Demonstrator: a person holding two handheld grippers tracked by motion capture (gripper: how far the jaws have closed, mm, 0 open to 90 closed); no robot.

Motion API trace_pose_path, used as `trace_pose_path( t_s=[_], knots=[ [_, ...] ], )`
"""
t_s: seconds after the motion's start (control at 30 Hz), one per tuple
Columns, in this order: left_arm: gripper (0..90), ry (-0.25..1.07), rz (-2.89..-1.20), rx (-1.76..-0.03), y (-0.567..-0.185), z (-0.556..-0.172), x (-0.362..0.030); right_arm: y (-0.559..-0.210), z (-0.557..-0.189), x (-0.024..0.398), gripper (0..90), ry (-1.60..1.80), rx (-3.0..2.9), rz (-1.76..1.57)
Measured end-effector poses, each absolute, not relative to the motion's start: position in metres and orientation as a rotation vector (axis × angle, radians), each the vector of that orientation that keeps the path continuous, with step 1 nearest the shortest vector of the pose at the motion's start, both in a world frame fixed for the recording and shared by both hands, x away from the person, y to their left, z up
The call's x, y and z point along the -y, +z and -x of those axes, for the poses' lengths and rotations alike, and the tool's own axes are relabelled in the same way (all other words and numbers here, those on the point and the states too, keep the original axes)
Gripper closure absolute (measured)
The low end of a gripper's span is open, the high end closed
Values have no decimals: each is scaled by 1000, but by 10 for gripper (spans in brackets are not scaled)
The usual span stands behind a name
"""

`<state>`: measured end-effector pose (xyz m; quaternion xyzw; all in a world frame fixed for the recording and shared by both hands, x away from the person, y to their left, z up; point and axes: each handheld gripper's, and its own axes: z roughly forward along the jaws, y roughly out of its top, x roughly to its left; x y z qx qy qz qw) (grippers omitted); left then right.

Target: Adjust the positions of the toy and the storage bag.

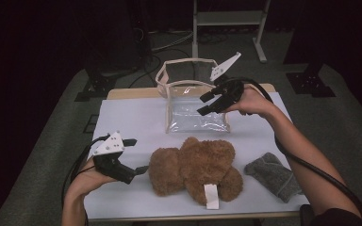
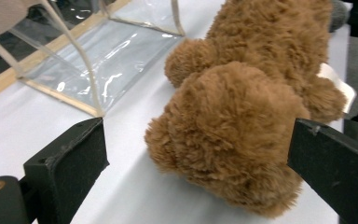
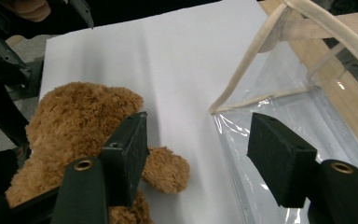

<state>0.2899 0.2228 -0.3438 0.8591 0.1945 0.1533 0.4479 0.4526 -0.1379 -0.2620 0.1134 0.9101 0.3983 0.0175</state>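
The bear [image 1: 195, 170] is lying at the table's [image 1: 136, 117] near edge, just in front of the clear bag [image 1: 195, 110], while the left gripper [image 1: 136, 155] is sitting beside it with jaws apart around its end, and the right gripper [image 1: 206, 103] is hovering, jaws apart, empty, over the bag.

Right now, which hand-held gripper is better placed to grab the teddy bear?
Left. The left hand-held gripper sits beside the teddy bear, jaws open with the bear's plush between them. The right hand-held gripper hangs open above the clear bag.
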Motion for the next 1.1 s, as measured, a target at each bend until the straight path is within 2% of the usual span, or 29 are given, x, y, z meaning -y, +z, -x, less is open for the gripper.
trace_pose_path(
  t_s=[0.6, 1.1],
  knots=[
    [37, 397, -2141, -521, -347, -290, -232, -246, -474, 113, 369, 1133, -2881, -297],
    [35, 376, -2166, -520, -353, -295, -231, -234, -487, 109, 370, 1093, -2876, -280]
  ],
)
